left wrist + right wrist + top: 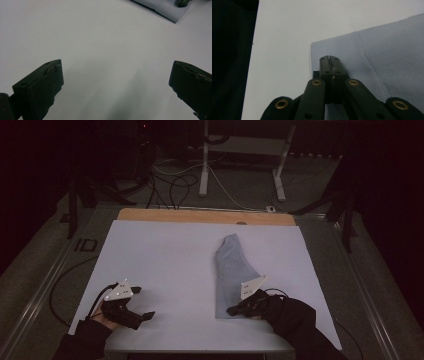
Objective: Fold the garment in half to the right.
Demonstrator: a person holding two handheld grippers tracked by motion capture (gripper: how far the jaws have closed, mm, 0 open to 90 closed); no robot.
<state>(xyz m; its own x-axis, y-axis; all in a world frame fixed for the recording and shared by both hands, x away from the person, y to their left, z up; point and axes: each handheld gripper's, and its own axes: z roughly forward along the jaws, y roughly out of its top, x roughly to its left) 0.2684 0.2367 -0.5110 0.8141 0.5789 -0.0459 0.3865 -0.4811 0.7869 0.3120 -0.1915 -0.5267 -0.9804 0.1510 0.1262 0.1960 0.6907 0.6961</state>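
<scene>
The grey sock [231, 275] lay flat on the counter [165, 265], right of centre. Right hand-held gripper [329, 58] was clenched at the cuff corner; left hand-held gripper [116, 82] hung released, well apart. Best lift slowly w/ firm pinch, so fabric doesn't slip.

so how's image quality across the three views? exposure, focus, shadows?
High view: dim, edges fall to near black, grey sock readable on the pale table cover. Left gripper view: bright, soft shadow between the open left gripper jaws. Right gripper view: sock ribbing sharp, right gripper crisp, dark band at left.
</scene>
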